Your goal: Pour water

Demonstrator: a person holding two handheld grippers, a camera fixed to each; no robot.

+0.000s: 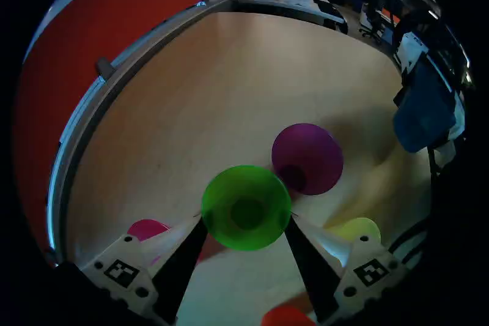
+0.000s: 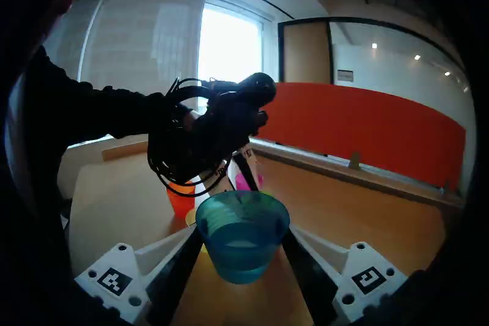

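My left gripper clenches a green cup in its jaws just beside the purple cup on the desk; my right gripper grasps a blue cup of water.

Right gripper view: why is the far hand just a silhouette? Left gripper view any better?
Right gripper view: bright window backlights the hand, blue cup is readable. Left gripper view: evenly lit, green cup sharp, fisheye bends the table edge.
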